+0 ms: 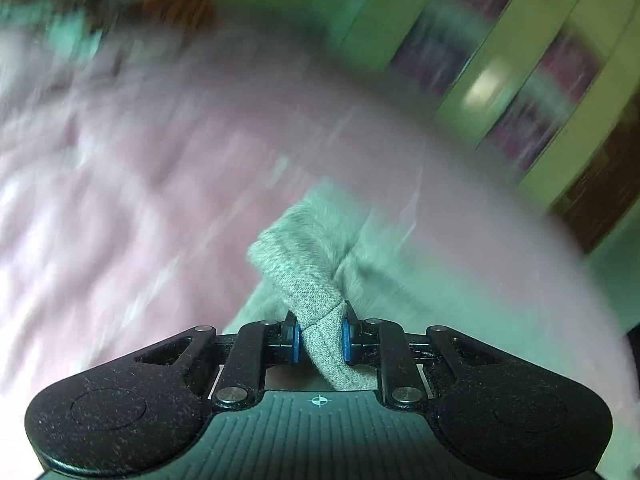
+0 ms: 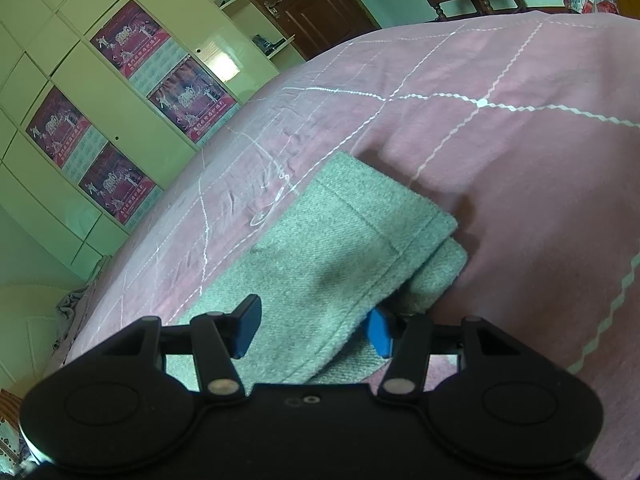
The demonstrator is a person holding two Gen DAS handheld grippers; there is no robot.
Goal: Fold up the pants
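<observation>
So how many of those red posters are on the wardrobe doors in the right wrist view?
4 posters, in two stacked pairs: upper pair and, lower pair and. More may sit beyond the frame's left edge.

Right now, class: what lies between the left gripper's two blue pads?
A bunched fold of the grey pants, pinched by the left gripper; the left wrist view shows it.
</observation>
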